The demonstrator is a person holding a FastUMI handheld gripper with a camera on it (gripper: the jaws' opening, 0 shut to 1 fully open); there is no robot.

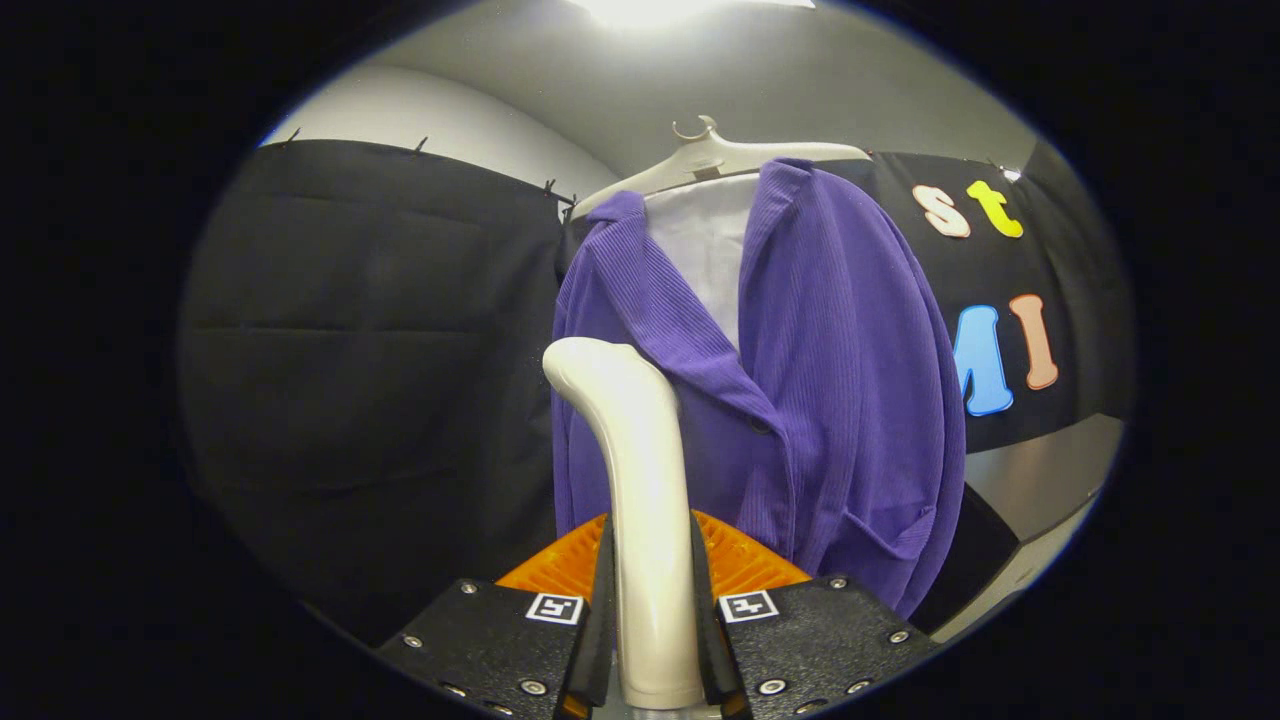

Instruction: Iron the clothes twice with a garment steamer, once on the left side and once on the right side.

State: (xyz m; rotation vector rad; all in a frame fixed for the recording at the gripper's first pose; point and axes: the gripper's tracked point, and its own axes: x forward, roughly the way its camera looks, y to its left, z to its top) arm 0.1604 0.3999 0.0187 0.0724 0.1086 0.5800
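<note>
A purple ribbed jacket hangs on a pale hanger, with a white lining or shirt showing at its open collar. My gripper is shut on the white garment steamer, both fingers pressing its handle. The steamer rises between the fingers and curves at its top toward the jacket's left front panel. Its head lies against or just before the fabric there; whether it touches I cannot tell. A dark button sits at the jacket's front closure, and a patch pocket lies low on its right side.
Black cloth covers the booth wall to the left of the jacket and behind it. A grey wall and a pale ledge lie beyond the jacket's right side. A bright lamp glares overhead.
</note>
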